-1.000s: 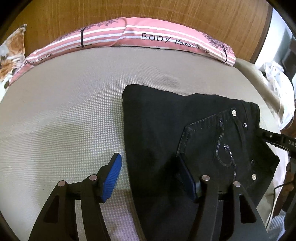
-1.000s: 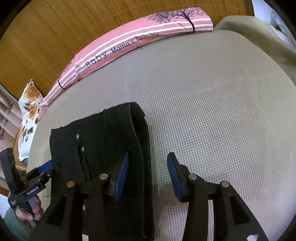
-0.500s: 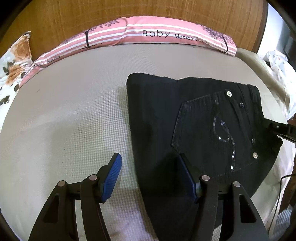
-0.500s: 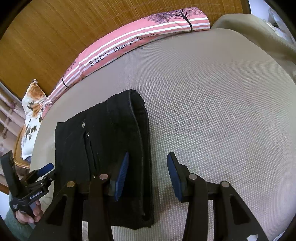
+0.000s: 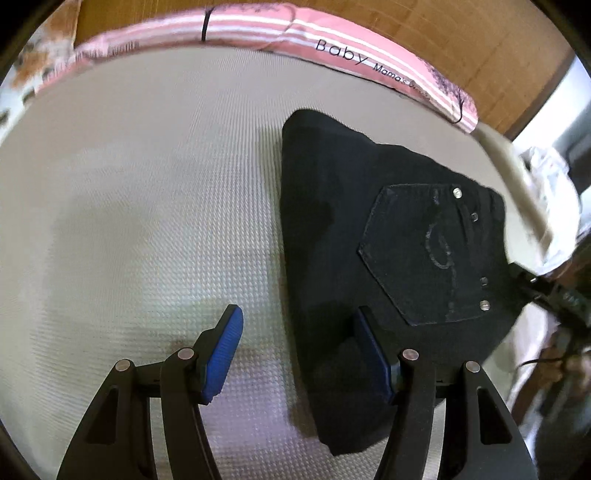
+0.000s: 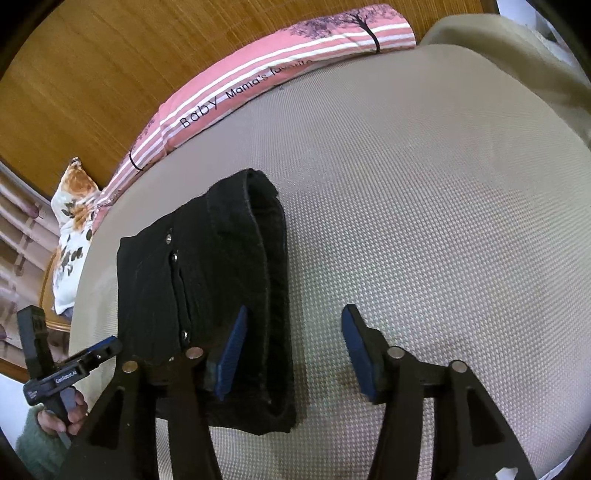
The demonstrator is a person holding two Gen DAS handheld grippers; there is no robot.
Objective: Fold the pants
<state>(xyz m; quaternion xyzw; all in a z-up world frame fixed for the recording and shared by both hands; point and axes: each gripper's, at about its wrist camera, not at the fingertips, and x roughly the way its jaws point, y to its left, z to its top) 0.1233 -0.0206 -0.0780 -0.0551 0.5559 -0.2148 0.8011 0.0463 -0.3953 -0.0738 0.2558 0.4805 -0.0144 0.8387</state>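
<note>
Black pants [image 5: 354, 240] lie folded into a compact stack on the beige mattress [image 5: 147, 206], back pocket with studs facing up. In the right wrist view the pants [image 6: 221, 280] show their folded edge to the right. My left gripper [image 5: 295, 354] is open and empty, hovering over the pants' left edge, its right finger above the cloth. My right gripper [image 6: 291, 354] is open and empty over the pants' right edge, its left finger above the cloth. Each gripper also shows in the other's view, the right gripper [image 5: 550, 295] and the left gripper [image 6: 66, 369].
A pink striped pillow [image 5: 295, 33] lies along the wooden headboard [image 6: 92, 74]. A floral cushion [image 6: 72, 221] sits at the bed's left side. White cloth [image 5: 546, 192] lies beyond the mattress's right edge.
Both grippers have pulled back and up from the folded pants. The left wrist view has swung left, so the pants sit further right. The pants have stayed in place.
</note>
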